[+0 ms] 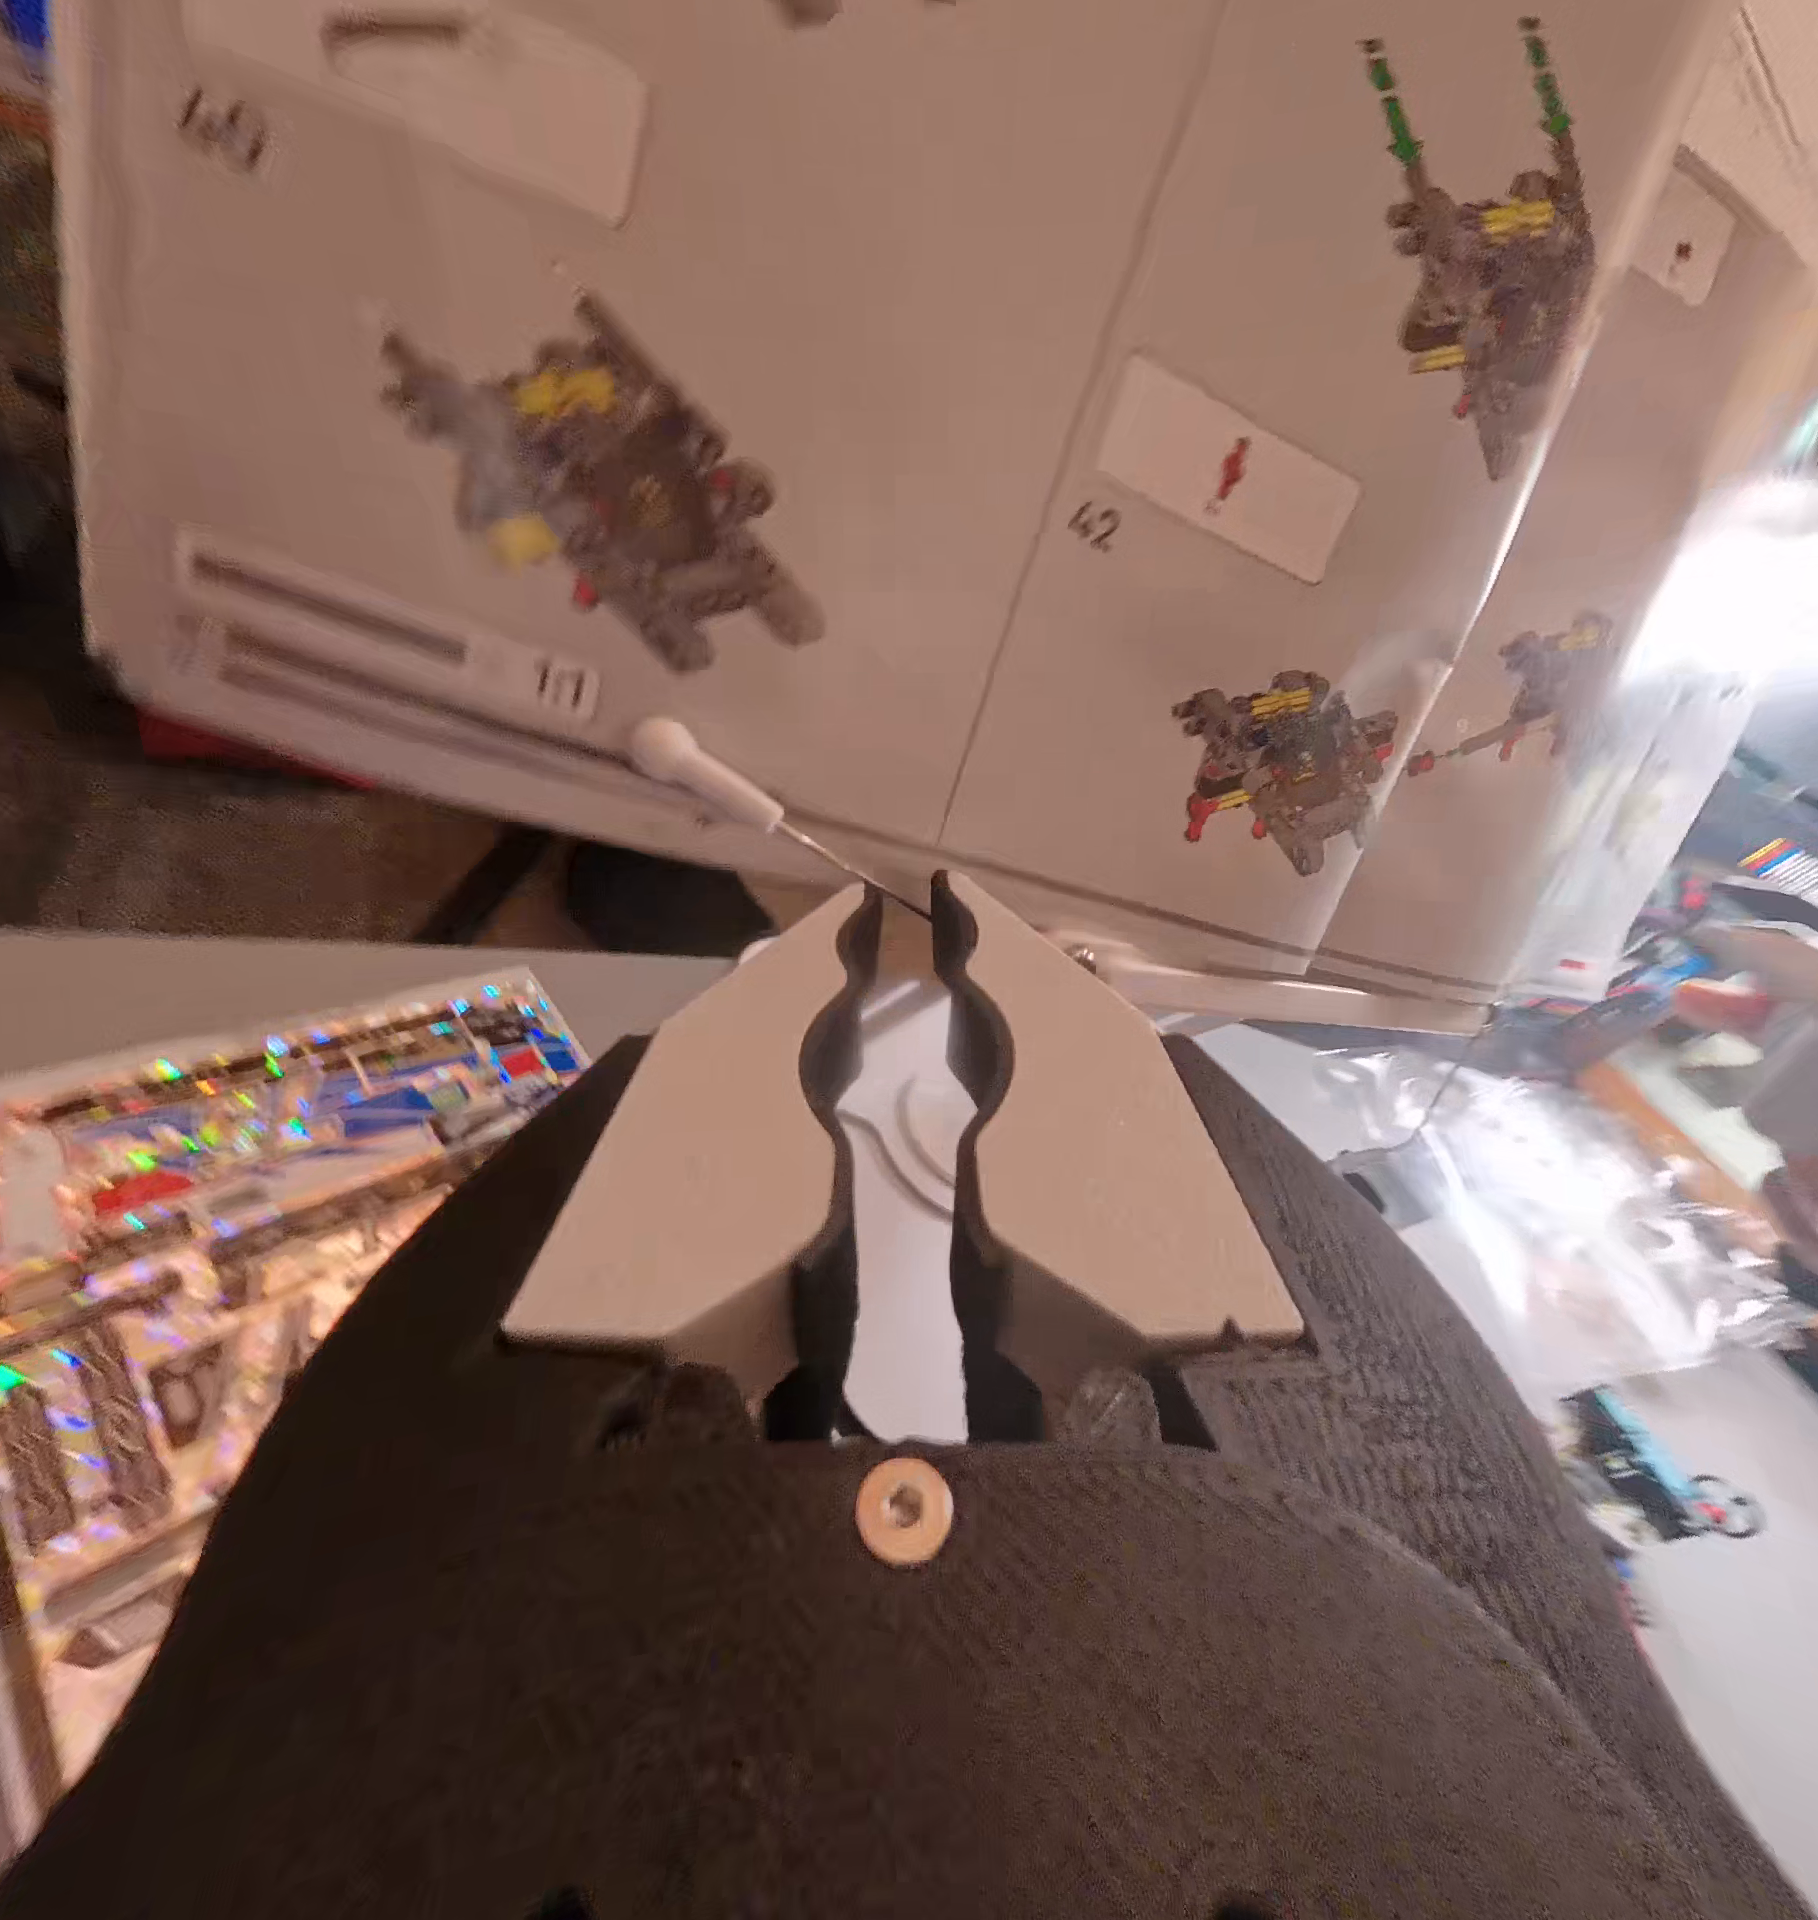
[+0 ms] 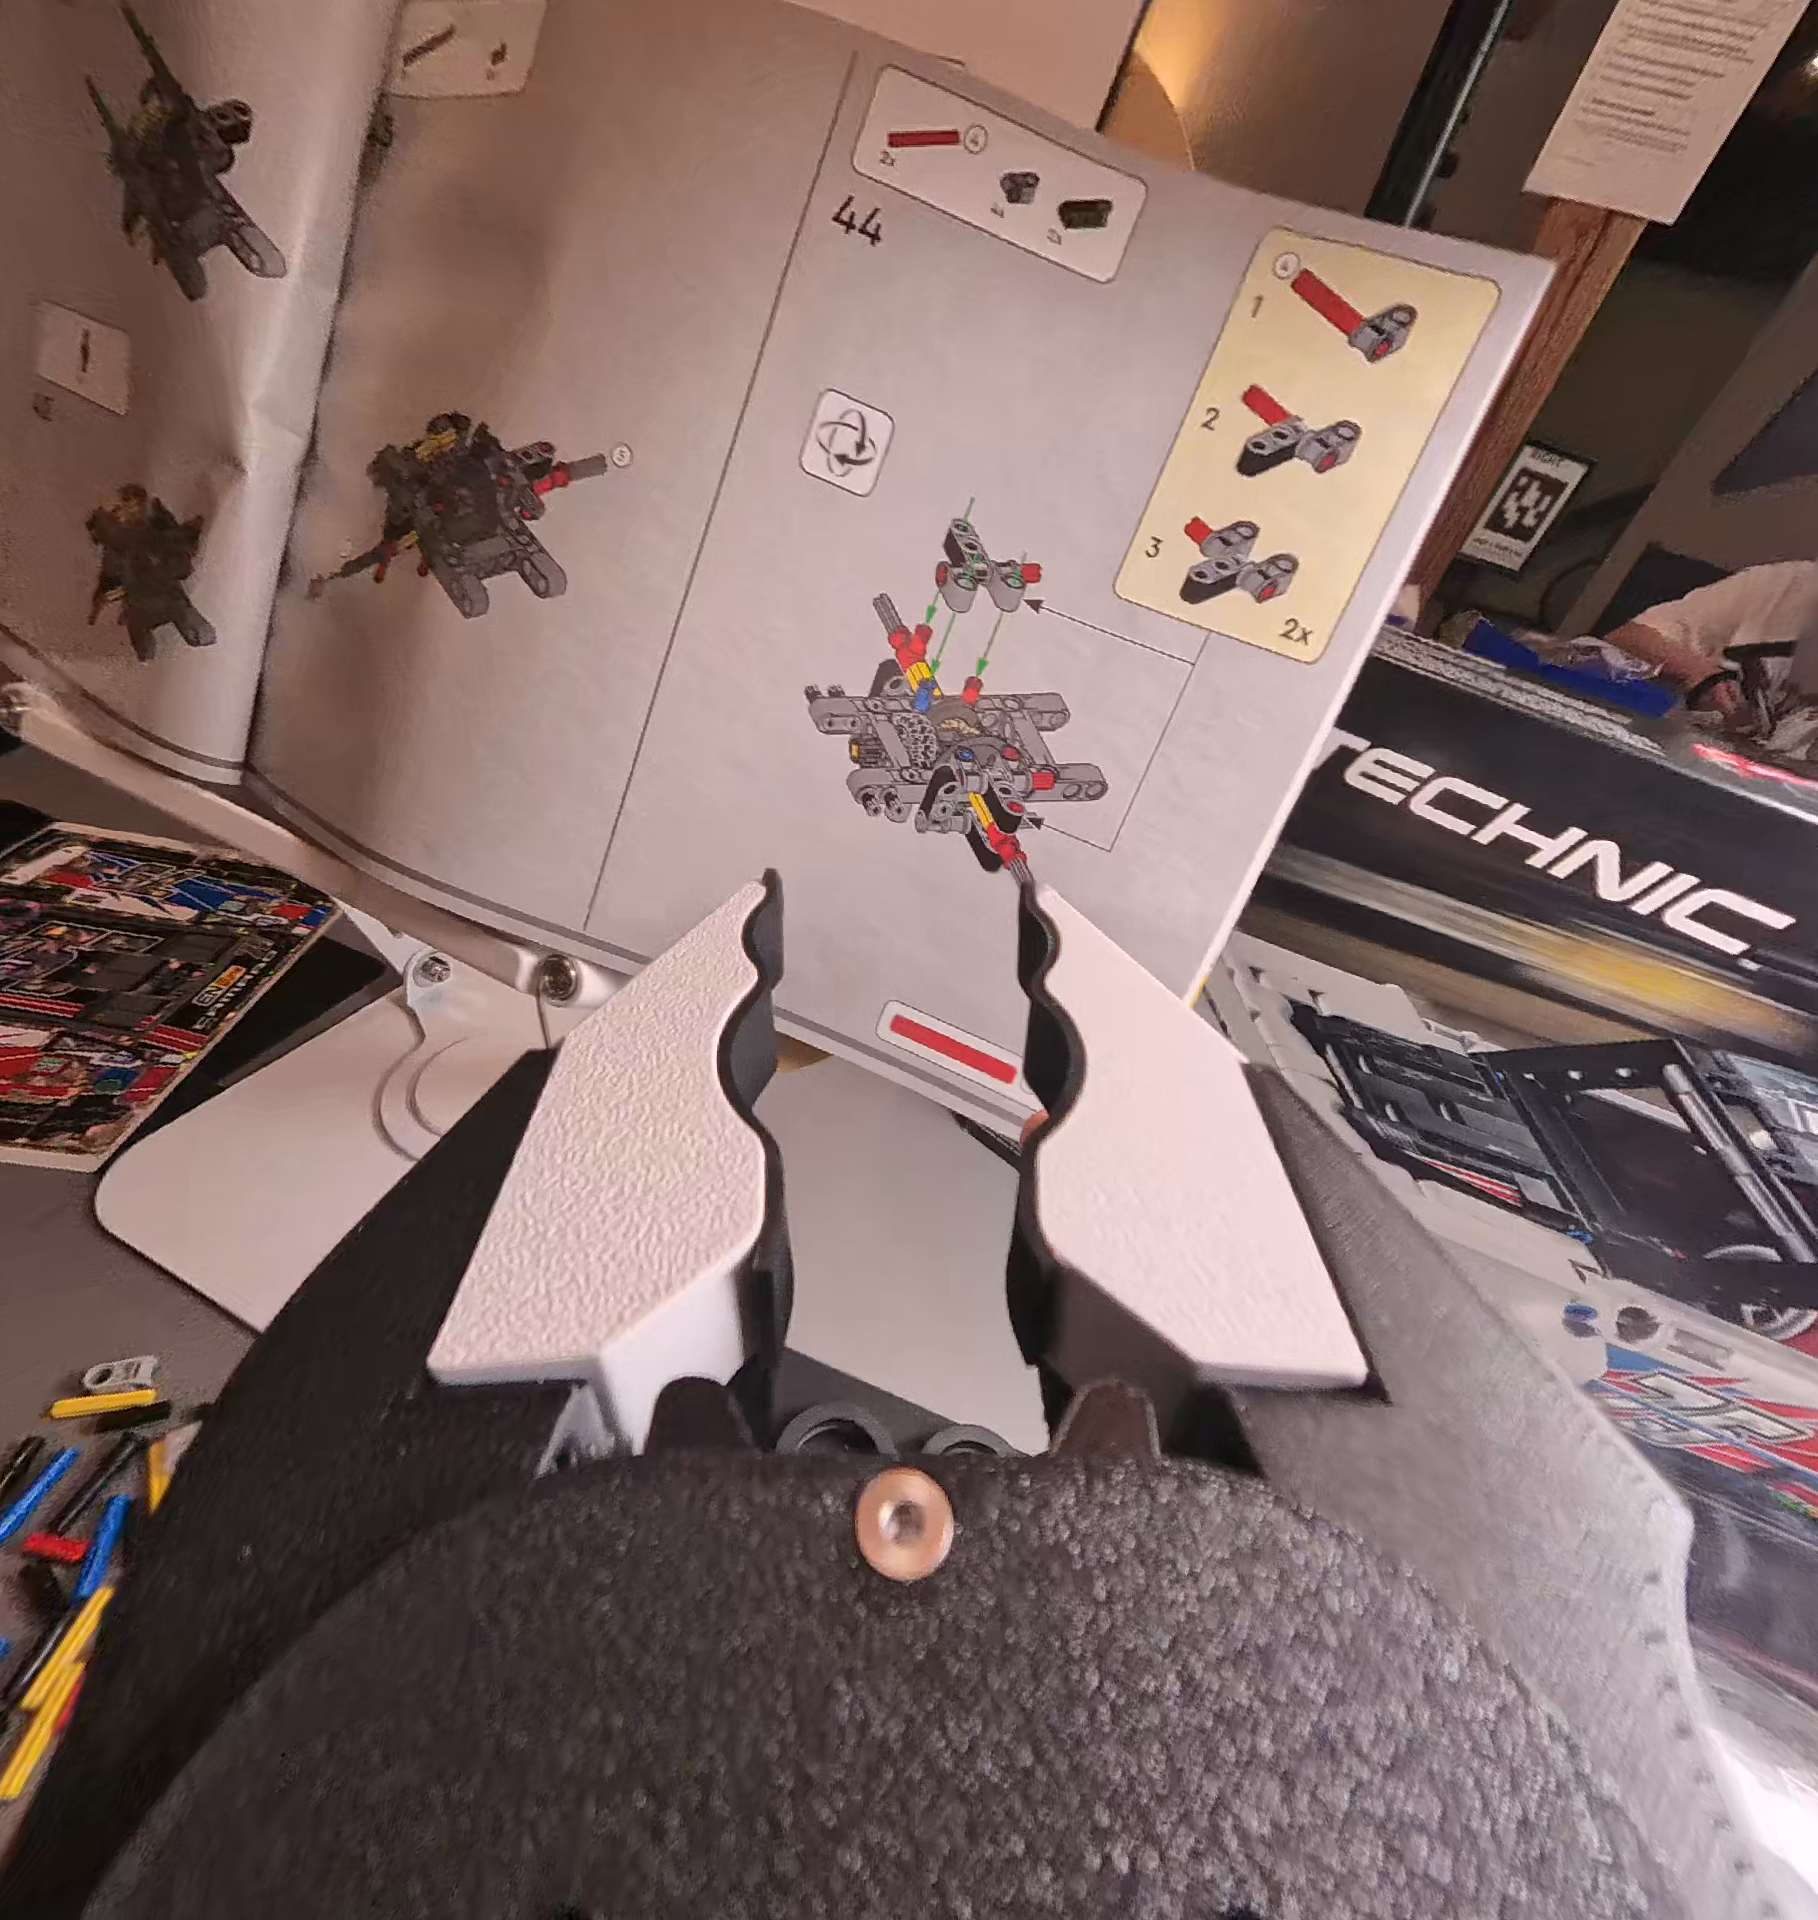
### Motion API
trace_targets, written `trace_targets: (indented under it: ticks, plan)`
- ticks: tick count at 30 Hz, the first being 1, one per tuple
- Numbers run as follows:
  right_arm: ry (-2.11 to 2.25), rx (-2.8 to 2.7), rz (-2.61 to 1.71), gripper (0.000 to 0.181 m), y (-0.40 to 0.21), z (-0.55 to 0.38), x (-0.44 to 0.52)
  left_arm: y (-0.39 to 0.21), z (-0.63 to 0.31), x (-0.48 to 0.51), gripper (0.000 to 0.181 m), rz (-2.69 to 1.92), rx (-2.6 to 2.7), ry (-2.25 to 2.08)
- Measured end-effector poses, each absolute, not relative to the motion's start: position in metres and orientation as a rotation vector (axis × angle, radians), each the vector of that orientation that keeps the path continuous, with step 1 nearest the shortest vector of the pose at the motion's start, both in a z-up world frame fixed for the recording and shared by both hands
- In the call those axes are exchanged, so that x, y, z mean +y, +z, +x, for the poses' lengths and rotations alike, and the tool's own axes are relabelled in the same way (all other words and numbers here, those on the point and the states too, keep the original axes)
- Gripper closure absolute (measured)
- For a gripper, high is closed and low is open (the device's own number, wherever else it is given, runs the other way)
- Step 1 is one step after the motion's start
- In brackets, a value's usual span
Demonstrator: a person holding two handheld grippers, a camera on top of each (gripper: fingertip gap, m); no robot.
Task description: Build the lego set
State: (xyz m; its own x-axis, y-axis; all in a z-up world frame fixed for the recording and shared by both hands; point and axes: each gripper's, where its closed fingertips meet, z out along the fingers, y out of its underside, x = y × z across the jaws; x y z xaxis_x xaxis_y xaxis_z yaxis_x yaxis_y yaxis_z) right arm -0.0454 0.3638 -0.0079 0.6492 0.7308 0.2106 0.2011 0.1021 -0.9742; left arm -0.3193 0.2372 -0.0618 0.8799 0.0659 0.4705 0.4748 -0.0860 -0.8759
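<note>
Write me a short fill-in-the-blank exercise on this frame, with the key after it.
1. The open instruction booklet with grey pages stands propped on a ____ stand.
2. The right gripper has its jaws ____, with nothing between them.
3. In the right wrist view, loose yellow, blue and red pins lie to the ____ of the gripper.
4. The glossy sticker sheet lies ____ on the table.

Missing words: white; open; left; flat

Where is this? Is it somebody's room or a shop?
Probably a hobby table at home, though I can't be sure. An instruction booklet stands on a white stand, loose coloured pins lie nearby, and the set's box sits behind.
</note>
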Motion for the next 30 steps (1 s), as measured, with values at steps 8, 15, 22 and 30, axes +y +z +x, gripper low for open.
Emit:
trace_targets:
  ticks: [8, 15, 22, 30]
  plan:
    - [0.399, -0.839, -1.427, 0.128, -0.022, -0.043, 0.373, -0.069, -0.309, 0.211, 0.155, -1.472, -0.571, -0.606]
    - [0.414, -0.846, -1.464, 0.108, -0.020, -0.056, 0.379, -0.025, -0.290, 0.191, 0.125, -1.534, -0.212, -0.123]
    - [0.525, -0.821, -1.537, 0.080, -0.014, -0.082, 0.371, 0.000, -0.228, 0.224, 0.122, -1.583, 0.165, 0.065]
    - [0.493, -0.777, -1.531, 0.072, -0.017, -0.093, 0.370, -0.012, -0.173, 0.267, 0.130, -1.636, 0.346, 0.050]
